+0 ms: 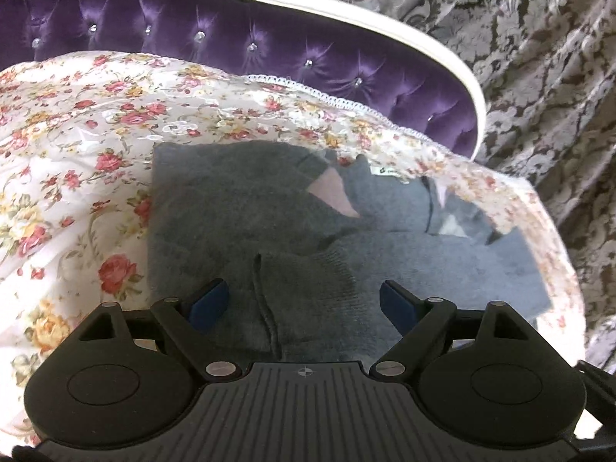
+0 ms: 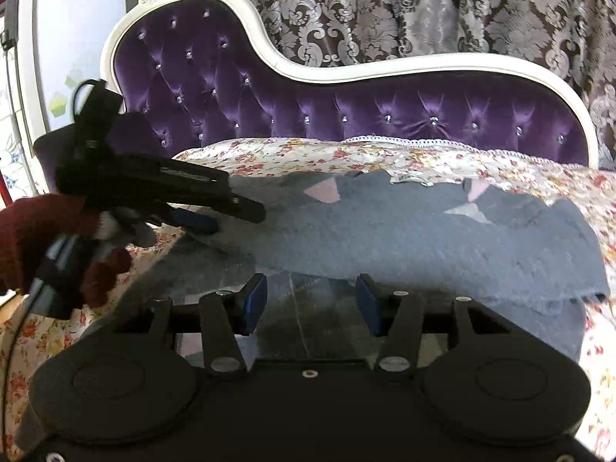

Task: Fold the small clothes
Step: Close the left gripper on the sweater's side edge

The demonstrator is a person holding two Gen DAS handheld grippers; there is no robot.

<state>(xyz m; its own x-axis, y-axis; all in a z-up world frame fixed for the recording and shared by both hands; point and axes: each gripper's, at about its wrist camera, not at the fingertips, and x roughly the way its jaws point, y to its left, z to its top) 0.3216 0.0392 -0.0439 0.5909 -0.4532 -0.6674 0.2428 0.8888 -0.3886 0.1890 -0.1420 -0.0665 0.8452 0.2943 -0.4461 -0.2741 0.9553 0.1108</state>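
Claw, left (image 1: pixel 304 300): spread, nothing pinched; low over the near hem of the sweater (image 1: pixel 269 223), likely lining up a grab.
Claw, right (image 2: pixel 311 302): spread, empty, over the sweater's near edge.
Sweater: grey knit, spread on the floral cover (image 1: pixel 77 154), partly folded, pink patches showing.
Cord (image 1: pixel 265 308): trails between left fingers; could snag.
Sofa (image 2: pixel 308 104): purple, behind the cover.

Left gripper (image 1: pixel 304 300): lower centre of its own view, blue pads wide apart, nothing between them; at mid-left of the right wrist view, tilted down to the right.
Right gripper (image 2: pixel 311 300): lower centre, pads parted, nothing gripped.
Left hand (image 2: pixel 42 246): red-gloved, left edge, gripping the handle.
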